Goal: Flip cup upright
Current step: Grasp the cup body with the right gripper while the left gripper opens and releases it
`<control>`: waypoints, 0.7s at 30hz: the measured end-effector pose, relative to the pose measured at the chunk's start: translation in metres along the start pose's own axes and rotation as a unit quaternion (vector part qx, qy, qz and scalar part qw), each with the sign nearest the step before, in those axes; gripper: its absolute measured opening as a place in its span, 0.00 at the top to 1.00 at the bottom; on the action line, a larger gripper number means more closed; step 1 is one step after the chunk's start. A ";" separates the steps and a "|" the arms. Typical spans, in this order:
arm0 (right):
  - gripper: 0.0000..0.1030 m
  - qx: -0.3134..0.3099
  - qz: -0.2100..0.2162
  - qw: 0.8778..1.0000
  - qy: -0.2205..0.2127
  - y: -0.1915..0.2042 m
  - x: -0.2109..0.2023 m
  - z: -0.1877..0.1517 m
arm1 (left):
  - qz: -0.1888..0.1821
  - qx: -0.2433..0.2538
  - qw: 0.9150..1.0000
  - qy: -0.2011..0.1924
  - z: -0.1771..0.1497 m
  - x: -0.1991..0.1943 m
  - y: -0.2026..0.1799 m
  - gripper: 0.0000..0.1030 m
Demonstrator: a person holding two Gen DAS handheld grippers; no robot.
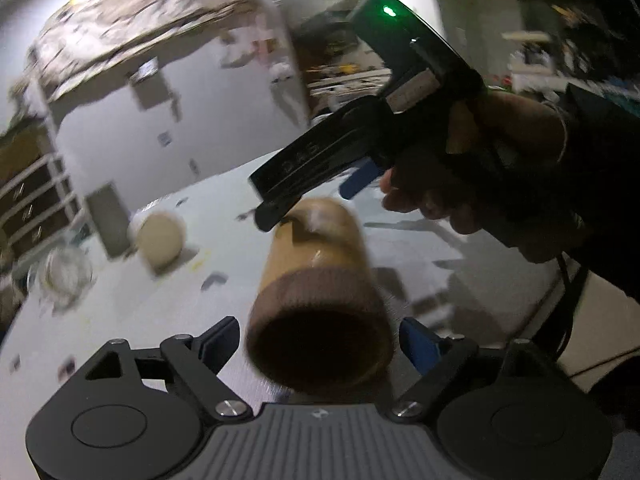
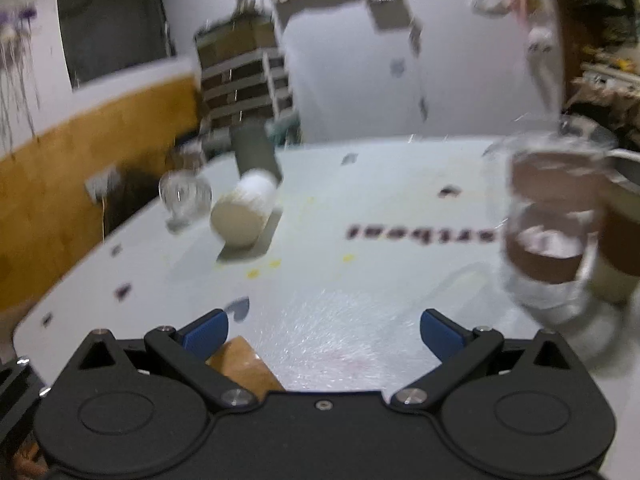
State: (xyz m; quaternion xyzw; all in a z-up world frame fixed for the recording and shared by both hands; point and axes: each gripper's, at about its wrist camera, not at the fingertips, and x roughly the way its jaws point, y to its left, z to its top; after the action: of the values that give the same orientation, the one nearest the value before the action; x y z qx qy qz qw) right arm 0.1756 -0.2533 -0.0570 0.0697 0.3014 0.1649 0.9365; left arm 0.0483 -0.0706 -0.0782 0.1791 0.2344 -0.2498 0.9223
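Note:
A brown paper cup with a ribbed sleeve lies on its side on the white table, its open mouth toward my left gripper. The left jaws are open on either side of the cup's mouth, not touching it. My right gripper hovers just above the cup's far end in the left wrist view. In its own view the right gripper is open and empty; a corner of the brown cup shows under its left finger. Both views are motion blurred.
A cream cup lies on its side at the back left, also in the right wrist view, next to a clear glass. A glass mug and a sleeved paper cup stand at the right.

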 end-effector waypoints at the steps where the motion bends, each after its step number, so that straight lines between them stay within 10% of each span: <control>1: 0.00 0.001 0.006 1.000 0.012 0.001 0.008 0.002 | -0.001 -0.015 1.000 0.001 -0.003 0.000 0.003 0.14; 21: 0.00 0.022 -0.018 0.997 0.068 -0.020 -0.041 -0.031 | 0.037 -0.243 0.968 -0.038 -0.012 0.006 0.078 0.15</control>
State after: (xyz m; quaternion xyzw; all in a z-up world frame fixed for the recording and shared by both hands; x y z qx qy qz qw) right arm 0.1317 -0.2857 -0.0641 0.0735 0.3690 0.1458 0.9150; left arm 0.0914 -0.0041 -0.0740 -0.0519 0.2462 -0.1574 0.9550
